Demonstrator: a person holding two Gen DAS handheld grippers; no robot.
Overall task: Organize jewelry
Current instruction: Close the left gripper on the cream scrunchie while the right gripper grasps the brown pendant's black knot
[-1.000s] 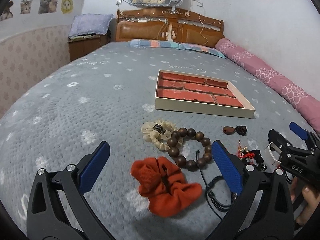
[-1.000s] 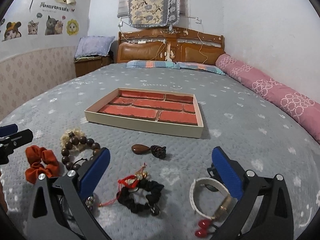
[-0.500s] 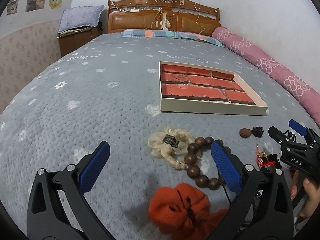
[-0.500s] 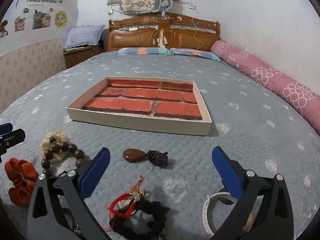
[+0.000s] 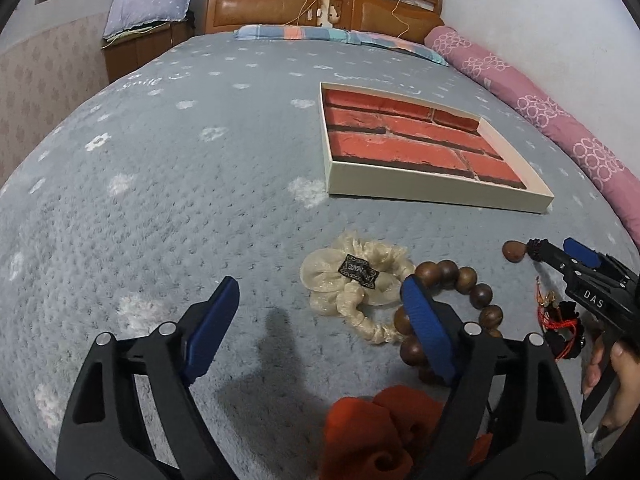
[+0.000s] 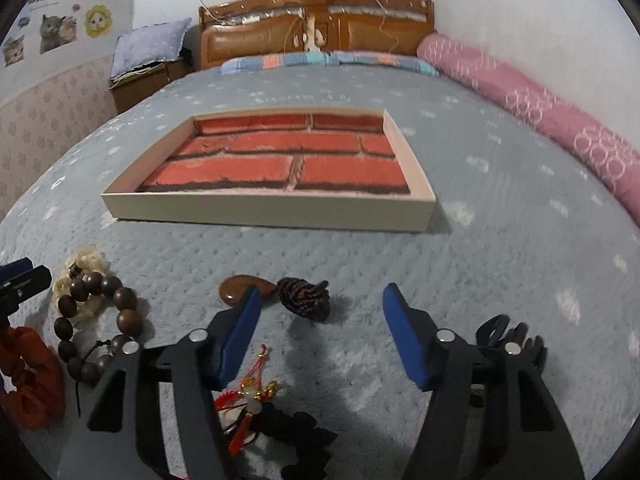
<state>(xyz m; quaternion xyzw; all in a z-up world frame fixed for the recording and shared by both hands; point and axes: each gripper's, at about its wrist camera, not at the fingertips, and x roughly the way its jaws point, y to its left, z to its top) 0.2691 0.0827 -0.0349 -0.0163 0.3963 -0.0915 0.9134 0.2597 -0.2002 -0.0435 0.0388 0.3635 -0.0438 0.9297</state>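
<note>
Left gripper [image 5: 316,312] low over the grey bedspread [image 5: 160,200], jaws apart and closing, only bare cloth between the blue pads. Cream scrunchie [image 5: 352,280] at one o'clock from that gap, just beyond the right pad. Wooden bead bracelet [image 5: 468,284] at three o'clock of the scrunchie, overlapping its edge, partly hidden behind the right finger. Orange scrunchie [image 5: 372,432] at six o'clock, near the bottom edge.

Right gripper [image 6: 320,336] likewise apart and closing, nothing pressed between the pads. Brown teardrop pendant [image 6: 234,290] at eleven o'clock from the gap, partly behind the left pad tip; dark knotted cord [image 6: 304,300] touching it at its three o'clock side. Red tassel charm [image 6: 252,392] on a black scrunchie [image 6: 296,432] at seven o'clock, under the left finger. Black clip [image 6: 512,336] behind the right finger.

Brick-patterned tray [image 6: 260,212] at twelve o'clock, well apart from the jewelry, holding none of it.
</note>
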